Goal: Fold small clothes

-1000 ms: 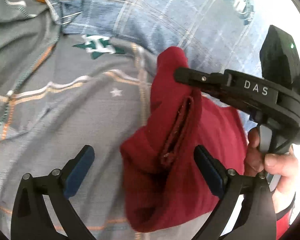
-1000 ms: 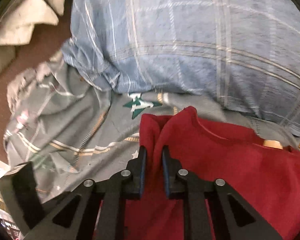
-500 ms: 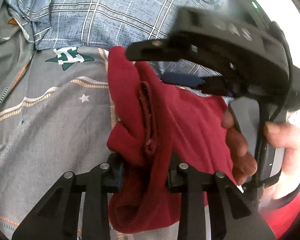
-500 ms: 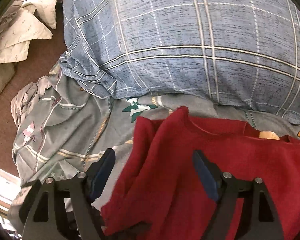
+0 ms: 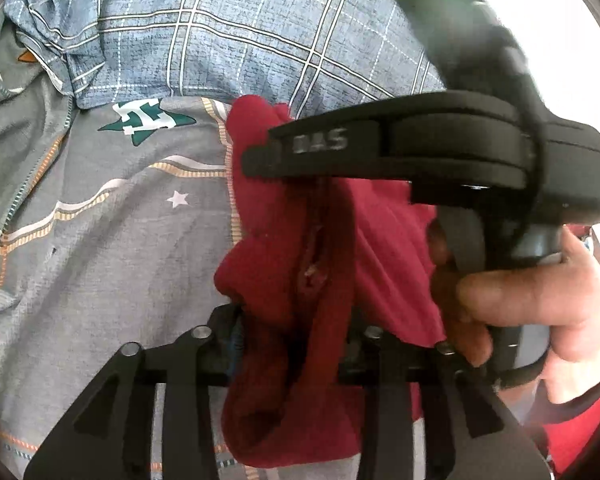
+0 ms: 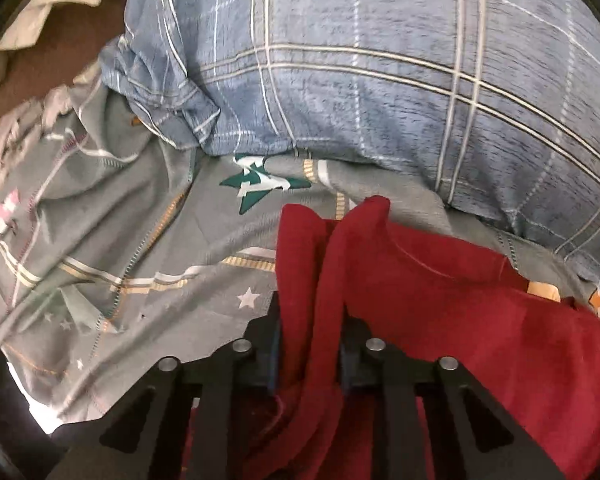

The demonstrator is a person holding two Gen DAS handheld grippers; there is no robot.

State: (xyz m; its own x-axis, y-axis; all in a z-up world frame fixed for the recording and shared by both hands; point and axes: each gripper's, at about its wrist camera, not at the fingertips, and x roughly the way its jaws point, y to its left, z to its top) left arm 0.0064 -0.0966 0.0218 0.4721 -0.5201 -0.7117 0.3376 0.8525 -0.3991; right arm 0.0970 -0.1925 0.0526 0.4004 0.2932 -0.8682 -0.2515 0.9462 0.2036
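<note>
Still early in the fold. Red garment (image 5: 300, 264) bunched and lumpy on the grey patterned bedsheet (image 5: 100, 240), no clean crease yet; flattening and all folds left. Left gripper (image 5: 296, 336) jaws just eased wider, clamped on a thick near-edge wad. Right gripper (image 6: 308, 344) jaws just closed, clamped on a ridge of the same cloth, reaching in from the right. Blue plaid pillow (image 6: 380, 80) hard against the far edge, crowding the working area. Rumpled sheet on the left, pale cloth (image 6: 56, 8) far left.

A blue plaid pillow (image 6: 400, 80) lies at twelve o'clock on a grey star-printed bedsheet (image 6: 120, 240); pale cloth (image 6: 48, 12) sits at ten o'clock.
</note>
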